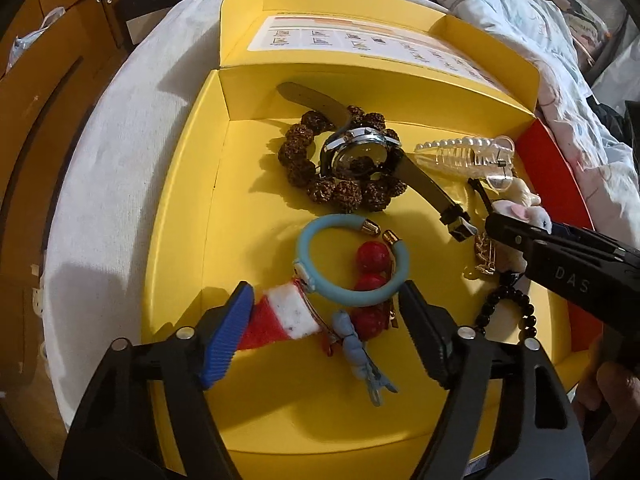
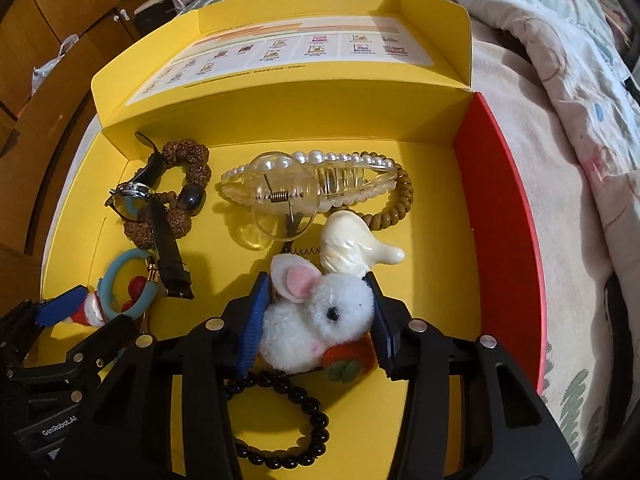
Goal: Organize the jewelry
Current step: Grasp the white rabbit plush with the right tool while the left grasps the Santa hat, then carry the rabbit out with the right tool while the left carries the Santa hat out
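Bedroom, w/ a yellow cardboard box (image 1: pixel 180 184) sitting open on a white bedspread (image 1: pixel 100 184), rumpled floral duvet (image 2: pixel 560 60) to one side and wooden cabinets (image 1: pixel 36 92) on the other. Box lid is folded back, printed chart inside it.

Jewelry is all loose in the box bottom. Far side: a wristwatch (image 1: pixel 356 152) lying across a brown seed-bead bracelet (image 1: pixel 304 168), and a clear pearl-trimmed claw clip (image 2: pixel 304 192) w/ a tan spiral hair tie (image 2: pixel 400 200) behind it. Nearer: a cream bird-shaped piece (image 2: pixel 356 252), a black bead bracelet (image 2: pixel 280 420), a light-blue open bangle (image 1: pixel 348 260) over red beads (image 1: pixel 372 258), a small blue figure charm (image 1: pixel 356 344).

Right gripper (image 2: pixel 316 316): jaws at a narrow-to-mid gap, blue pads against both sides of a white pompom bunny (image 2: pixel 316 320) that has an orange felt bit beneath; fluff looks squeezed, so I judge it gripped, though it hasn't left the floor yet. Left gripper (image 1: pixel 324 320): jaws fairly wide, straddling a red-and-white felt ornament (image 1: pixel 280 316); one pad touches its edge, the other stands clear, so no grip there.

Step in hand, I'd say: picking items to sort, both hands at once. Next calls for lifting the bunny straight up w/o snagging the black beads lying just under it, and the left jaws need to come in further before any lift. Bangle overlaps the ornament's top, may drag along.
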Available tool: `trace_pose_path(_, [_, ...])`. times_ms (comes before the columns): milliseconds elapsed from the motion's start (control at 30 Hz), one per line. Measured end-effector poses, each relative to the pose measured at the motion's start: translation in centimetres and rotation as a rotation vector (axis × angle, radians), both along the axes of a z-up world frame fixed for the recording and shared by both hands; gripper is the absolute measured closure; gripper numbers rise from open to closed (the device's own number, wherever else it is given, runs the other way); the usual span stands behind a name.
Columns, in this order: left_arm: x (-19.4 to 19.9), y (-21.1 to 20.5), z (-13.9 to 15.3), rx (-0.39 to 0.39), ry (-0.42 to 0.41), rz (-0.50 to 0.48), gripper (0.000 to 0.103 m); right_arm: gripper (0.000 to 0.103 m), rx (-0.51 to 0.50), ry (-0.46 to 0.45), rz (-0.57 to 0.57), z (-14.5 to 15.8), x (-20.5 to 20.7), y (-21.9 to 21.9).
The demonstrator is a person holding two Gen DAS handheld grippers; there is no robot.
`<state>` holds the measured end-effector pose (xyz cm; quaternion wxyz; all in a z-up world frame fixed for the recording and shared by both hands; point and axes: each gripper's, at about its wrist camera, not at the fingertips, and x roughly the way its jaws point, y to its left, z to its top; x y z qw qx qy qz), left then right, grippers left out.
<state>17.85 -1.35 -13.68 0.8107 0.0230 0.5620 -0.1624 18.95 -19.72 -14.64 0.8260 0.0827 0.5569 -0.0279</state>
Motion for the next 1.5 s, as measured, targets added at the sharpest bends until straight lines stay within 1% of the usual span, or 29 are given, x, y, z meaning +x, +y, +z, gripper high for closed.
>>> trace_pose_path(100, [-0.1, 0.2, 0.2, -0.015, 0.008, -0.002, 0.042, 0.058, 0.008, 0.001, -0.002, 0.1, -0.2, -0.1])
trace_pose_path(133, [-0.3, 0.4, 0.2, -0.025, 0.017, -0.005, 0.048, 0.059, 0.009, 0.001, 0.0, 0.1, -0.2, -0.1])
trace_pose_path(200, [-0.6, 0.6, 0.3, -0.034, 0.014, -0.006, 0.053, 0.059, 0.015, 0.001, -0.003, 0.1, -0.2, -0.2])
trace_pose_path(233, [-0.6, 0.8, 0.4, -0.044, 0.016, -0.008, 0.061, 0.059, 0.015, 0.001, -0.001, 0.1, -0.2, -0.2])
trace_pose_path(267, [-0.6, 0.7, 0.5, -0.054, 0.018, -0.007, 0.065, 0.059, 0.017, 0.001, -0.001, 0.1, -0.2, -0.3])
trace_pose_path(300, [-0.7, 0.8, 0.6, -0.054, 0.016, -0.002, 0.068, 0.059, 0.018, 0.001, -0.002, 0.1, -0.4, -0.3])
trace_pose_path(333, [-0.7, 0.8, 0.6, -0.049, 0.012, -0.001, 0.072, 0.059, 0.018, 0.002, -0.002, 0.2, -0.4, -0.3])
trace_pose_path(400, [-0.8, 1.0, 0.6, -0.048, 0.013, 0.0, 0.075, 0.06, 0.018, 0.004, 0.001, 0.2, -0.4, -0.3])
trace_pose_path(467, [-0.8, 1.2, 0.5, -0.047, 0.02, 0.003, 0.082, 0.06, 0.017, 0.003, 0.002, 0.2, -0.5, -0.3])
trace_pose_path(700, [-1.0, 1.9, 0.6, -0.05, 0.02, 0.017, 0.083, 0.062, 0.03, -0.012, 0.0, 0.6, -0.4, -0.3])
trace_pose_path(967, [-1.3, 2.3, 1.4, -0.06, 0.003, 0.025, 0.083, 0.066, 0.061, -0.019, -0.014, 1.1, -0.7, -1.3])
trace_pose_path(1100, [-1.4, 2.5, 2.3, -0.074, -0.01, 0.027, 0.083, 0.066, 0.073, -0.035, -0.018, 1.9, -0.9, -1.6])
trace_pose_path(1333, [-1.7, 2.8, 3.8, -0.102, -0.041, 0.036, 0.083, 0.066, 0.111, -0.095, -0.014, 4.2, -1.7, -1.6])
trace_pose_path(1500, [-1.9, 2.8, 4.9, -0.118, -0.059, 0.035, 0.083, 0.066, 0.118, -0.115, -0.009, 5.4, -2.1, -1.4])
